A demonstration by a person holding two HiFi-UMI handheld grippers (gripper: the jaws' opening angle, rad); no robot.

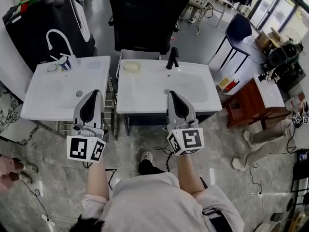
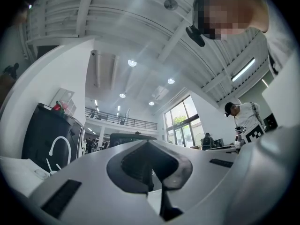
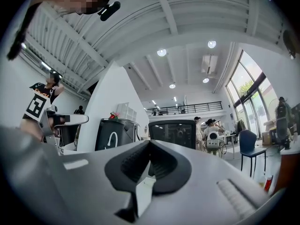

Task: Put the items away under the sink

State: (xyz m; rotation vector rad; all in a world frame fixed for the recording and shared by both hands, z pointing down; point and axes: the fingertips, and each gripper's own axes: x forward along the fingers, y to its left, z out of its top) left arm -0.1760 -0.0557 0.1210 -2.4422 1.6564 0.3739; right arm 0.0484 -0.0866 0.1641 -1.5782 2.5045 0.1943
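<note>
Two white sinks stand side by side in the head view. The left sink [image 1: 48,100] has a white curved faucet [image 1: 59,36] and a small cup [image 1: 64,62] at its back. On the right sink [image 1: 145,98] are a black faucet [image 1: 172,58] and a pale soap bar [image 1: 130,66]. My left gripper [image 1: 92,94] is shut and empty over the left sink's front right corner. Over the right sink's front edge, my right gripper [image 1: 174,94] is also shut and empty. In each gripper view the jaws meet, left gripper [image 2: 150,143] and right gripper [image 3: 150,142], pointing slightly upward. The space under the sinks is hidden.
A black office chair [image 1: 145,18] stands behind the sinks, with a black appliance [image 1: 43,23] at back left. At the right are a red-brown wooden cabinet [image 1: 248,103], a dark chair [image 1: 239,30] and a seated person's legs [image 1: 263,139]. Cables lie on the floor.
</note>
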